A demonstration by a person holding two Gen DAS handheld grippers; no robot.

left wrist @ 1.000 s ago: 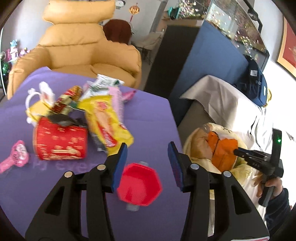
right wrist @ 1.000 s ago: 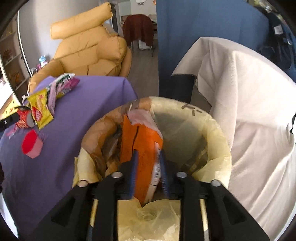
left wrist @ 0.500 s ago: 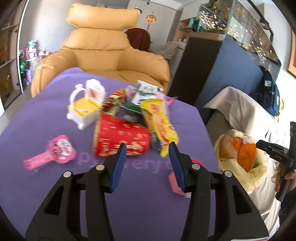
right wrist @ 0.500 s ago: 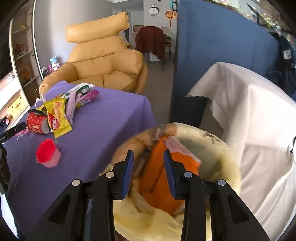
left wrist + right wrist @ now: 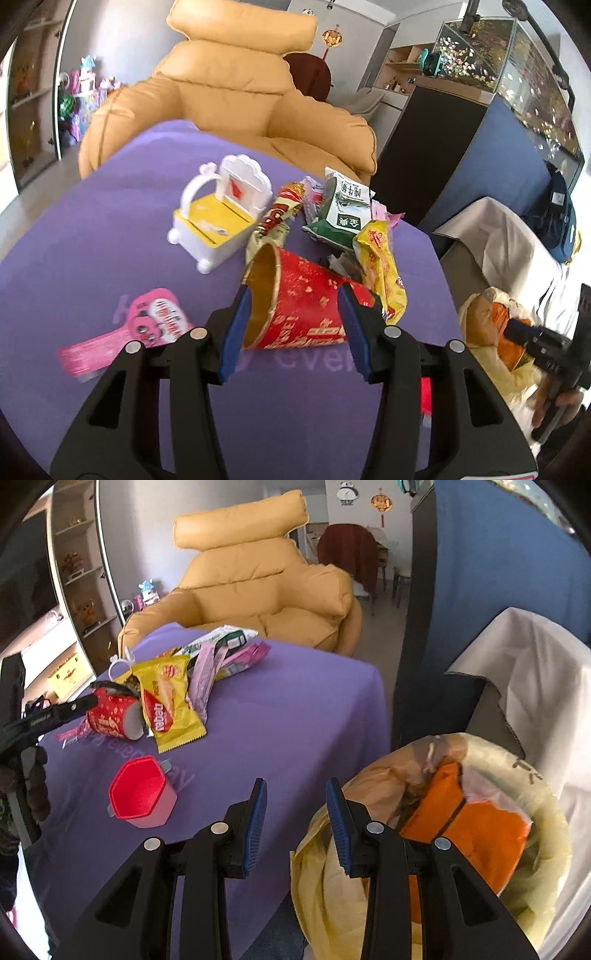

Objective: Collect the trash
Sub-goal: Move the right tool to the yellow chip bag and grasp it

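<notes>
Since 1 second ago the left gripper (image 5: 291, 328) has swung from the pink hexagonal cup (image 5: 142, 794) to the red paper cup (image 5: 303, 306), which lies on its side between the half-open jaws, untouched. Right gripper (image 5: 295, 823) has left the trash bin (image 5: 546, 878); its jaws stand apart, empty. Wrappers (image 5: 380, 266) lie at 1 o'clock on the purple table (image 5: 92, 236). Only the right view shows the pink cup whole.

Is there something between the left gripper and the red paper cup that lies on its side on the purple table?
Nothing visible. The left gripper is open, and the red paper cup lies right ahead of its fingertips on the purple table. The yellow snack wrapper lies against the cup's far right side, not in the path.
</notes>
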